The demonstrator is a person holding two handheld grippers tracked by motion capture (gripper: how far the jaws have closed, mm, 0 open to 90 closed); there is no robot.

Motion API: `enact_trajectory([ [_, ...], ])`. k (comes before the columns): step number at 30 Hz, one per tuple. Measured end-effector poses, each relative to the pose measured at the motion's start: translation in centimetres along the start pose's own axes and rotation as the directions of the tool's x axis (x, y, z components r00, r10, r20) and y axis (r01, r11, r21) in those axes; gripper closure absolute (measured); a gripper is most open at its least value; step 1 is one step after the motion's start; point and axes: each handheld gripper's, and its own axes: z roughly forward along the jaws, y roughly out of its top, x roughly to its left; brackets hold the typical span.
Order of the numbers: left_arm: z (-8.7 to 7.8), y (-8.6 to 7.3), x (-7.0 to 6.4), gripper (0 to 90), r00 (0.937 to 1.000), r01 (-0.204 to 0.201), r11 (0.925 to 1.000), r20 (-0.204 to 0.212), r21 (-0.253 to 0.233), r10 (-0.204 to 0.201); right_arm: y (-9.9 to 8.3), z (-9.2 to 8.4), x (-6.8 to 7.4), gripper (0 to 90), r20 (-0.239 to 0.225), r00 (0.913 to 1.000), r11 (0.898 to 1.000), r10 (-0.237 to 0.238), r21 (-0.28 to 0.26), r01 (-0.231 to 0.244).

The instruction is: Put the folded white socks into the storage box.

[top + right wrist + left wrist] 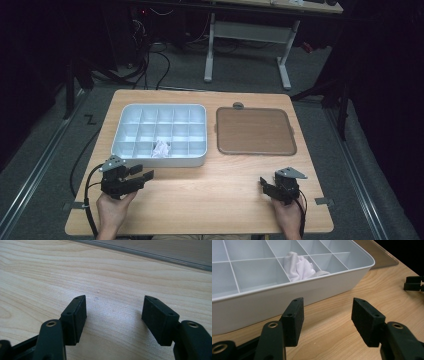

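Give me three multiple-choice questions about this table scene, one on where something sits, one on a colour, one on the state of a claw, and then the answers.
1. Where does the crumpled cloth lie?
A. in a front-row compartment of the tray
B. on the brown lid
C. on the bare table

2. What colour is the cloth?
A. black
B. white
C. red

3. How does the left claw stand?
A. shut on the cloth
B. shut on the tray's rim
C. open with nothing in it

Answers:
1. A, the high view shows it inside the divided tray, in the row nearest the person.
2. B, it shows pale white in the left gripper view.
3. C, its jaws stand apart over bare wood, short of the tray wall.
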Motion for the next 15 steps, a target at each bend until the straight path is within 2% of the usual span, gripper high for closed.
enact_trajectory([
  [7,0.3,-0.8,0.1,44.1,0.9998,0.021,0.9997,0.007,0.010,-0.021,0.0,0.0,0.0,37.0,0.000,1.0000,1.000,0.000,0.000,0.000],
  [15,0.6,-1.5,0.3,44.1,0.9998,0.016,0.9994,0.008,0.031,-0.016,0.0,0.0,0.0,37.0,0.000,1.0000,1.000,0.000,0.000,0.000],
])
